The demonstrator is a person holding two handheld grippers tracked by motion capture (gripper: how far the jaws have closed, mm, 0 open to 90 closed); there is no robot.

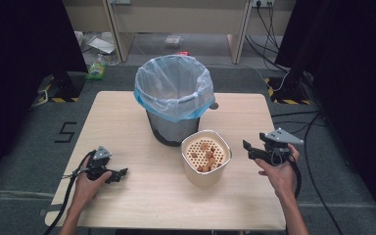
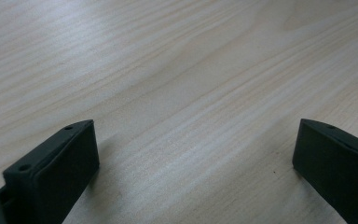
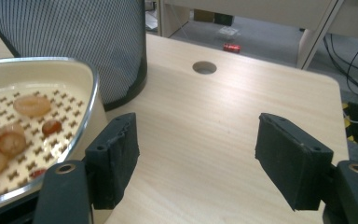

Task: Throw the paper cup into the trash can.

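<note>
Hands frame a cream strainer container (image 1: pixel 206 157) at table centre, in what looks like the approach before a grasp. At eight o'clock from it, the left gripper (image 1: pixel 121 174) rests on the wooden table (image 1: pixel 127 117), jaws spread wide over bare wood and holding nothing. The container holds a scatter of brownish food scraps (image 1: pixel 206 155) on a perforated insert. Just behind it, at eleven o'clock, stands a dark waste bin (image 1: pixel 174 95) lined with a pale blue bag (its contents cannot be seen). At three o'clock the right gripper (image 1: pixel 246 147) hovers, jaws wide and empty. The next move probably calls for closing on the rim, then tipping toward the bin.
</note>
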